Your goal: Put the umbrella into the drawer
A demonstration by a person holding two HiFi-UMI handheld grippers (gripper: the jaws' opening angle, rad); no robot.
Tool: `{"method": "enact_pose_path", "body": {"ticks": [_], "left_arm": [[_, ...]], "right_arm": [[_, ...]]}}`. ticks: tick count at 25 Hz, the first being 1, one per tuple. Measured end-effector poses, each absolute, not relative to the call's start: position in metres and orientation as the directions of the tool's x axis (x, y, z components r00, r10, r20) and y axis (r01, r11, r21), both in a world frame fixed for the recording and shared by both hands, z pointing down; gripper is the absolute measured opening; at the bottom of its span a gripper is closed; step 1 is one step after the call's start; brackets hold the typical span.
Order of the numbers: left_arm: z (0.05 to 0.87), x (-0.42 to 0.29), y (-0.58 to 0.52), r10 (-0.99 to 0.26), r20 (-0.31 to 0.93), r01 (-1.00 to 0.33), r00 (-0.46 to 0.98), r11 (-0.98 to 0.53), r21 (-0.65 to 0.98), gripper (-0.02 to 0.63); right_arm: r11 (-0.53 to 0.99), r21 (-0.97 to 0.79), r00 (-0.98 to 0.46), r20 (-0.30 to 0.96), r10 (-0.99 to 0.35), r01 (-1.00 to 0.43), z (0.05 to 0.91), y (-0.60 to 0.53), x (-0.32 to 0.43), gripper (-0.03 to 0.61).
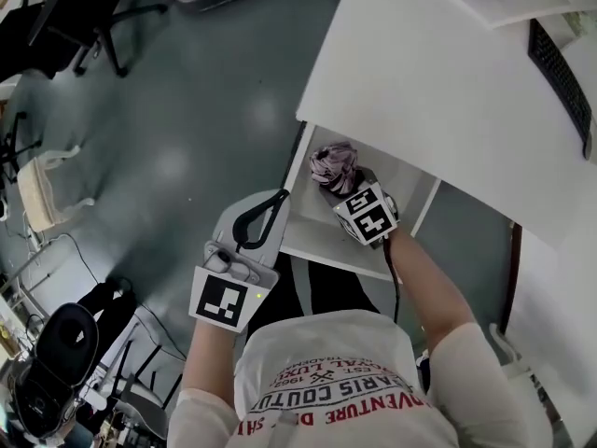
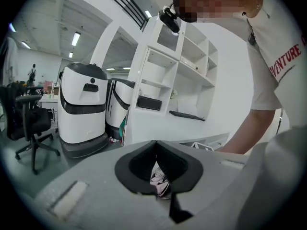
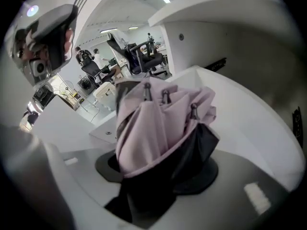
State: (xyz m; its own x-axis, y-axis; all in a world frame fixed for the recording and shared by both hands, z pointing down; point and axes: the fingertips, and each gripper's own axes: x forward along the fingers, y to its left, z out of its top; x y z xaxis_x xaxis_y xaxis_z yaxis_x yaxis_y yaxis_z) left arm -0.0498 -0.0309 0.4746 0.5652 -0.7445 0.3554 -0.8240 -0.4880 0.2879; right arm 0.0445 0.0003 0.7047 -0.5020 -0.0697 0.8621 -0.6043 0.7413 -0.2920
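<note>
A folded pink and black umbrella (image 1: 334,164) hangs over the open white drawer (image 1: 317,238) under the desk. My right gripper (image 1: 347,188) is shut on the umbrella, pointing steeply down into the drawer. In the right gripper view the umbrella (image 3: 158,123) fills the space between the jaws, with the drawer's white walls (image 3: 240,123) behind it. My left gripper (image 1: 276,200) sits just left of the drawer's side edge, jaws closed at the tips with nothing between them. Through the gap in the left gripper (image 2: 156,145) a bit of the umbrella (image 2: 159,178) shows.
The white desk top (image 1: 438,73) overhangs the drawer at the upper right, with a keyboard (image 1: 560,73) on it. Grey floor lies to the left, with an office chair (image 1: 84,17) and a black bag (image 1: 56,353). White machines (image 2: 84,104) and a shelf unit (image 2: 177,66) stand beyond.
</note>
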Motion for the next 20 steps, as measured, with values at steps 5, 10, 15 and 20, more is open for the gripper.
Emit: {"method": "enact_pose_path", "body": {"ticks": [5, 10, 15, 20], "left_arm": [[0.491, -0.060, -0.033, -0.776, 0.365, -0.855, 0.514, -0.427, 0.294, 0.003], [0.496, -0.060, -0.032, -0.758, 0.372, -0.844, 0.536, -0.470, 0.258, 0.004], [0.486, -0.054, -0.035, -0.756, 0.350, -0.833, 0.553, -0.489, 0.259, 0.005], [0.472, -0.054, -0.029, -0.750, 0.350, -0.827, 0.562, -0.509, 0.239, 0.004]], "right_arm": [[0.737, -0.306, -0.500, 0.865, -0.050, -0.603, 0.727, 0.002, 0.041, 0.224], [0.728, -0.309, -0.498, 0.866, -0.051, -0.612, 0.738, 0.002, 0.036, 0.234], [0.679, -0.336, -0.508, 0.859, -0.064, -0.653, 0.739, 0.002, 0.036, 0.336], [0.677, -0.317, -0.505, 0.858, -0.094, -0.664, 0.721, 0.002, 0.043, 0.419]]}}
